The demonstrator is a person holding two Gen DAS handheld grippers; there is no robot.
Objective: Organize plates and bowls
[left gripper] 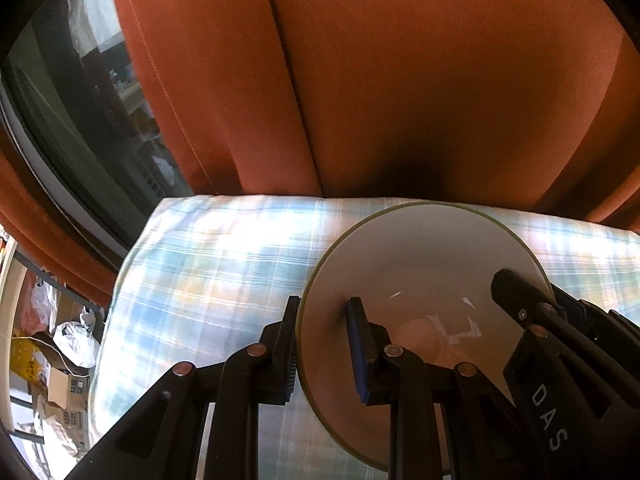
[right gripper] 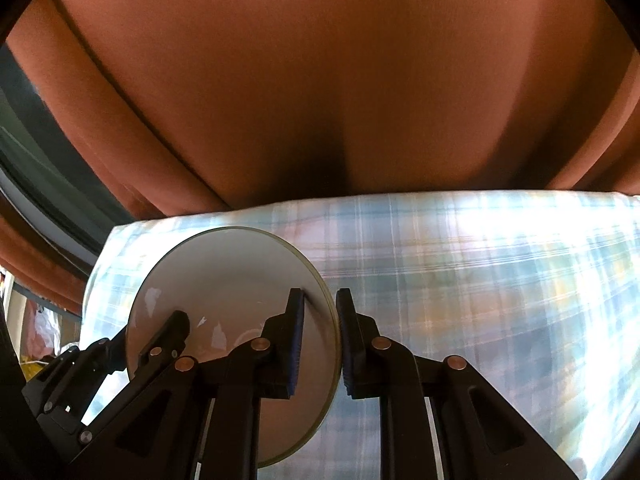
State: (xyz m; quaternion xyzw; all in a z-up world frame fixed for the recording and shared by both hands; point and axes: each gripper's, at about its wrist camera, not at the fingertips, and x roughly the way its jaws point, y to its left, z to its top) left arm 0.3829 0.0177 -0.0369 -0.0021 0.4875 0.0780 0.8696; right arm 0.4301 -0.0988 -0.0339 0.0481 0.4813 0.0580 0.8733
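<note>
One white bowl with a thin greenish rim is held between both grippers above a plaid cloth. My left gripper straddles the bowl's left rim, one finger outside, one inside, shut on it. The right gripper's fingers show at the bowl's far side in this view. In the right wrist view the same bowl sits left of centre. My right gripper grips its right rim, one finger inside, one outside. The left gripper's fingers reach in from the left.
A blue and white plaid cloth covers the surface under the bowl, also in the right wrist view. Orange curtains hang behind. A window and clutter of bags and boxes are at the left.
</note>
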